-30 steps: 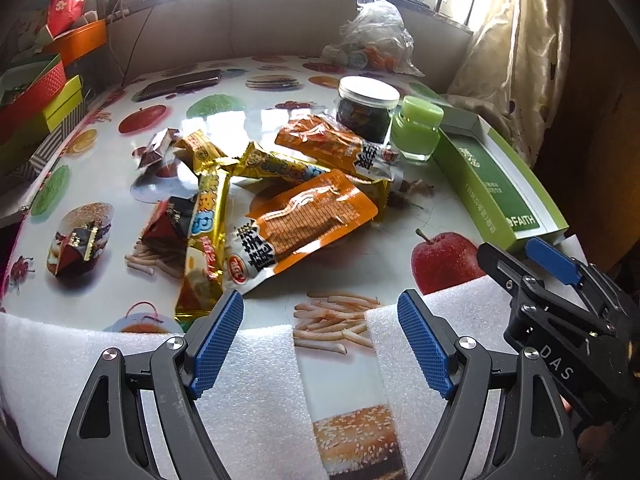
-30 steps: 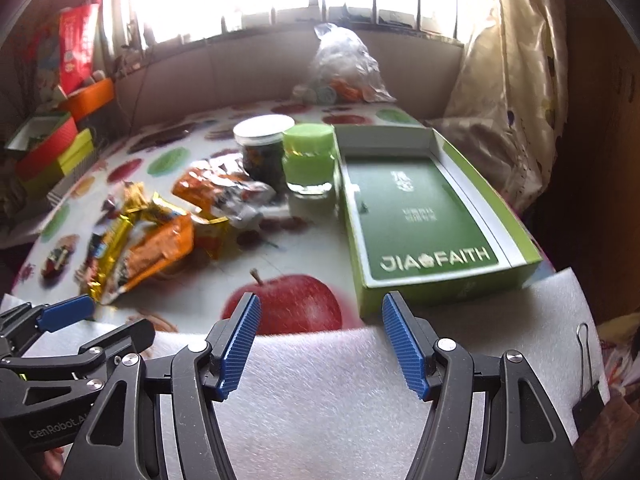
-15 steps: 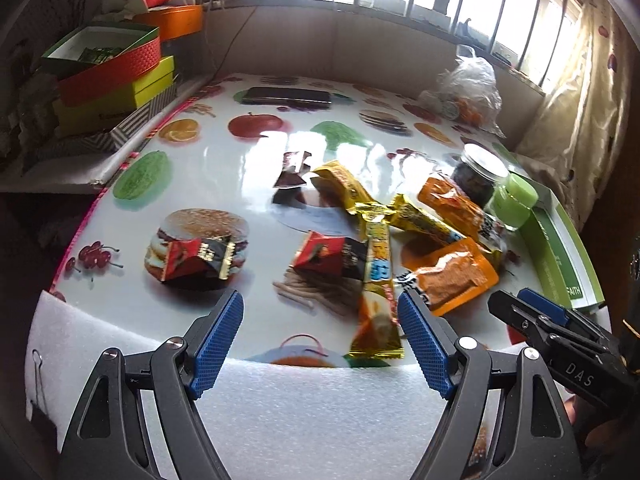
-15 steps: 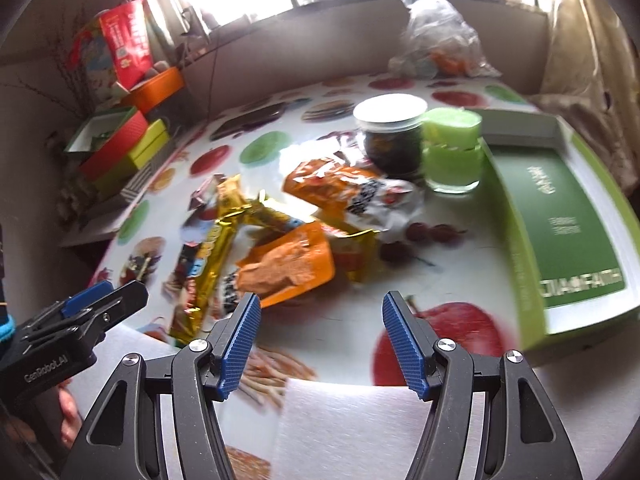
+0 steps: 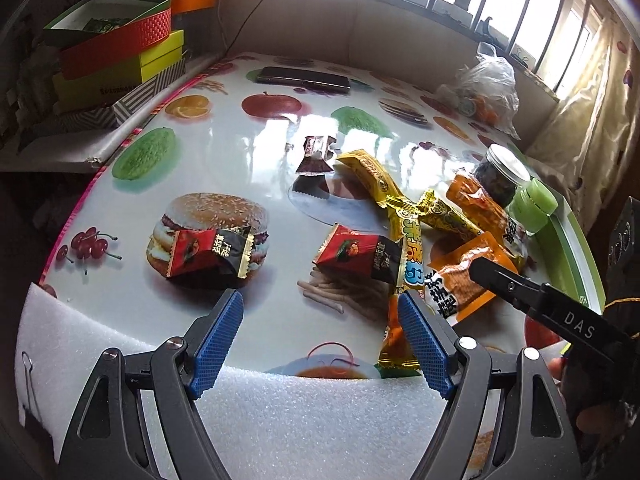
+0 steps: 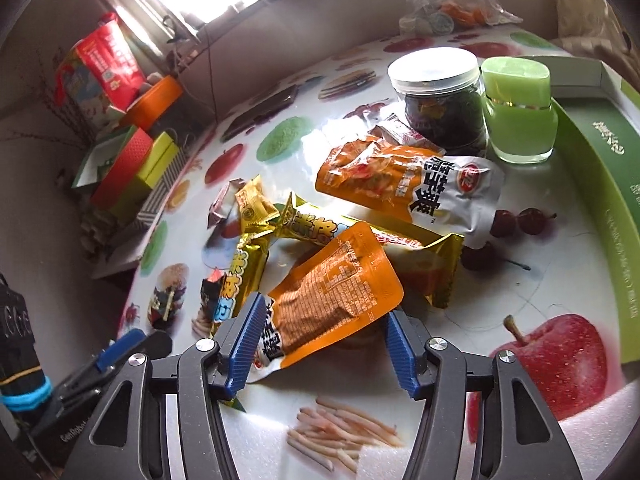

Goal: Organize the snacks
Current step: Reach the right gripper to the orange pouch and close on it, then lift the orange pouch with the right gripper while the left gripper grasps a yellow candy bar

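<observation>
On the worktop (image 6: 560,240) I see the green box (image 6: 592,184) at the right edge; the snack pile lies left of it. My right claw (image 6: 320,340) gapes wide around the near end of an orange pouch (image 6: 332,304), not gripping. My left claw (image 5: 320,340), wide open and empty, hangs farther left, near a red wrapper (image 5: 356,254).

Two low wrist views, shared snack pile (image 5: 420,220).

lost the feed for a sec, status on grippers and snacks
Left hand-held gripper open, empty, facing red packets. Right hand-held gripper open, straddling orange pouch, not clamped. Pouch overlaps yellow bar; green box at right.
</observation>
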Tool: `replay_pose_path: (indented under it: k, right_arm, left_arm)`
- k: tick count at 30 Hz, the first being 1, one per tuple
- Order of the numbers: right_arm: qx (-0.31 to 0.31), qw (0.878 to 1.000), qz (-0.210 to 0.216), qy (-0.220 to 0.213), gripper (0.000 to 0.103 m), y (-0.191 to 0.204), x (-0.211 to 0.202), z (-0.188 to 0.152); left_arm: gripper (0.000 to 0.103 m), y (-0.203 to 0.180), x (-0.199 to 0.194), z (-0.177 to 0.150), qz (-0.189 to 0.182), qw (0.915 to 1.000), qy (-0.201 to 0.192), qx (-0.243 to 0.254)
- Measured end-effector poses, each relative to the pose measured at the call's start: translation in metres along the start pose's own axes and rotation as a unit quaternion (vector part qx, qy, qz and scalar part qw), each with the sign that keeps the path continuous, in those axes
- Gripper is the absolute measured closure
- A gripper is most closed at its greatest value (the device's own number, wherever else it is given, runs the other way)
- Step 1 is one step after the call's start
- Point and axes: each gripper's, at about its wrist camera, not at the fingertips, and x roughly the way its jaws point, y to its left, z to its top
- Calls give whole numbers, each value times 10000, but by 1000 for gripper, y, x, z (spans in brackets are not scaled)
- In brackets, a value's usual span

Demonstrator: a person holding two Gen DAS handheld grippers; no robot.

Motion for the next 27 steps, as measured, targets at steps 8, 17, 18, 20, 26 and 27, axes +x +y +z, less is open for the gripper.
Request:
replay_pose_path:
  k: [8, 17, 18, 20, 26, 27]
  right_arm:
    - [277, 9991, 301, 69, 86, -8, 8, 4]
    - [51, 9990, 403, -181, 92, -6, -8, 6]
    - [39, 9990, 394, -221, 93, -6, -12, 6]
    - [17, 9988, 401, -287, 94, -8, -18, 7]
    - [9, 9987, 353, -371, 95, -16, -31, 6]
    - [20, 9987, 345, -384, 95, -17, -33, 6]
  left_arm:
    - [23, -8, 8, 4, -247, 9996, 96, 113]
    - [29, -24, 20, 11, -406, 9985, 217, 310]
    - [30, -26, 22, 11, -398, 9983, 251, 335]
    - [30, -28, 26, 12, -395, 9980, 295, 384]
    - [42, -37, 38, 12, -525, 9966, 508, 394]
    - [43, -41, 39, 11, -510, 9965, 524, 412]
